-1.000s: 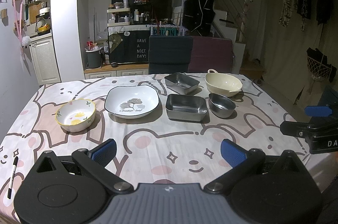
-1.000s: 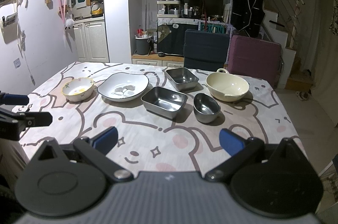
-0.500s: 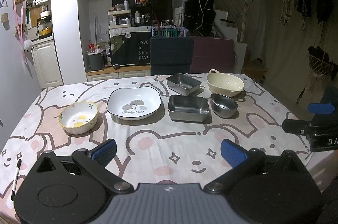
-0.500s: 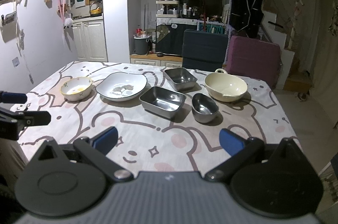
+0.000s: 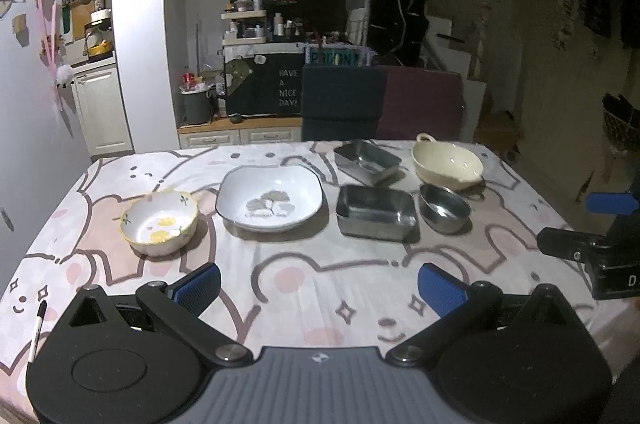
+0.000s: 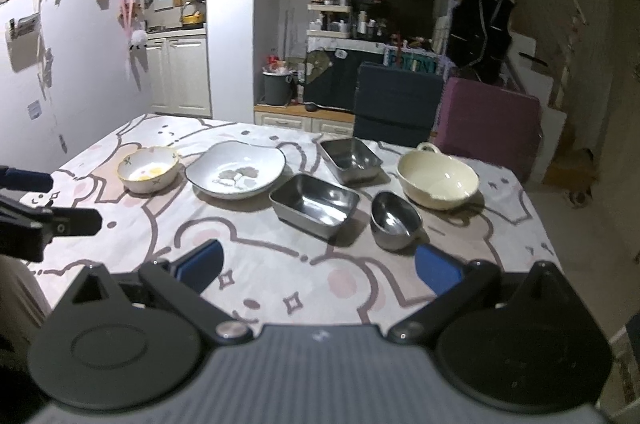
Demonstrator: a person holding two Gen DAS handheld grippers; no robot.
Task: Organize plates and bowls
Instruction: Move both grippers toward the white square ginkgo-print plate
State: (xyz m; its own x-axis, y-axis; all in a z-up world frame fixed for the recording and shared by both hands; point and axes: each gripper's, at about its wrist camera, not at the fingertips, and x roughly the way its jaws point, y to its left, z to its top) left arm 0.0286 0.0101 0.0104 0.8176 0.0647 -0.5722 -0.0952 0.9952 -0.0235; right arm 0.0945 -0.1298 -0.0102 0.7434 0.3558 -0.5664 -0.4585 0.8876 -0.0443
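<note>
On the table stand a yellow-rimmed bowl (image 5: 159,222) (image 6: 148,169), a white square plate (image 5: 269,199) (image 6: 235,169), a near steel tray (image 5: 375,211) (image 6: 315,204), a far steel tray (image 5: 367,160) (image 6: 350,159), a small steel bowl (image 5: 445,208) (image 6: 394,220) and a cream handled bowl (image 5: 447,161) (image 6: 437,179). My left gripper (image 5: 320,287) is open and empty, near the table's front edge. My right gripper (image 6: 318,270) is open and empty, just short of the small steel bowl.
A black marker (image 5: 37,329) lies at the front left table edge. Two chairs (image 5: 380,102) stand behind the table. The patterned tablecloth (image 5: 304,264) covers the whole top. Each gripper shows at the side of the other's view.
Both grippers have moved forward toward the dishes, which now look larger. The jaws stayed open. No dish has moved.
</note>
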